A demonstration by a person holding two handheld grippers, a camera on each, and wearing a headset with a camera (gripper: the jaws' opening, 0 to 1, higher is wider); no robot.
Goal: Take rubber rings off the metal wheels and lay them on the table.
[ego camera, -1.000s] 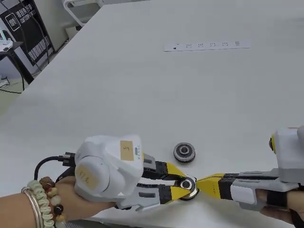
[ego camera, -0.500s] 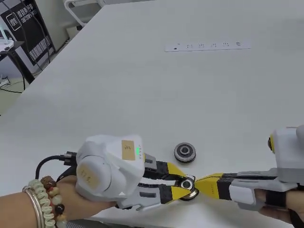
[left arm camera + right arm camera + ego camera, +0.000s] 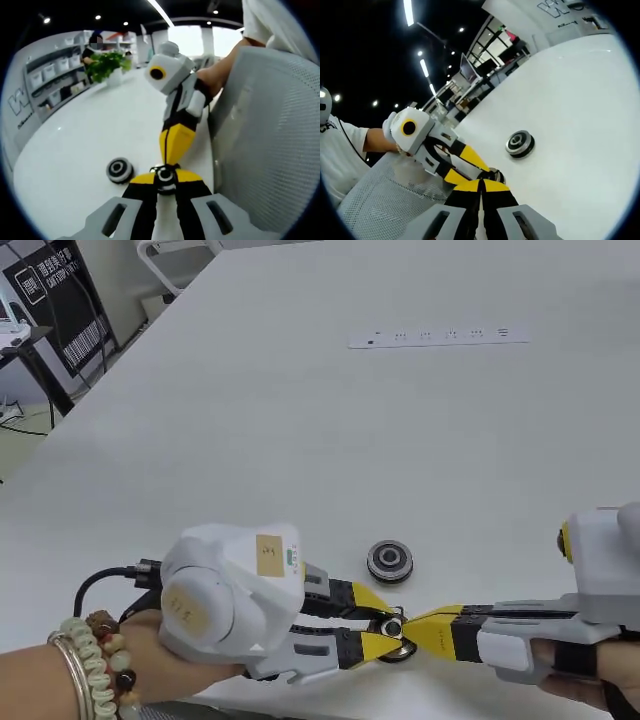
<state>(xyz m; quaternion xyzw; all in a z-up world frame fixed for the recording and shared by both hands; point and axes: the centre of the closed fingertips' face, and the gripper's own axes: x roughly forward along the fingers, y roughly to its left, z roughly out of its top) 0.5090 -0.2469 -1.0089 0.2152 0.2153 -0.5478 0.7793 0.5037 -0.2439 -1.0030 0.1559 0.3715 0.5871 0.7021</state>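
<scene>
**Wheel pinned, ring not yet off**

Found small round silver metal wheel (image 3: pixel 394 630) low at near edge of white desk (image 3: pixel 300 420); resting or lifted, not clear. Clamped across its sides by left claw (image 3: pixel 382 628), jaws closed partway onto it. Judged a steadying hold, to stop rolling or spinning during the work. Met from opposite side by right claw (image 3: pixel 418 626), yellow jaws pressed together to a point at the wheel's rim; no telling of any rubber nipped between them. Probably set so to pinch or pry the ring free.

Just beyond, noted second metal wheel (image 3: pixel 389 561) lying flat, black rubber ring (image 3: pixel 374 562) on it, apart from both claws. Farther off, long white power strip (image 3: pixel 437 337).

Writing:
- Yellow paper sticker (image 3: pixel 267 555) on left gripper housing, handwritten mark illegible.
- Black placard (image 3: pixel 55 295) with barcode and white characters, too small to read.
</scene>
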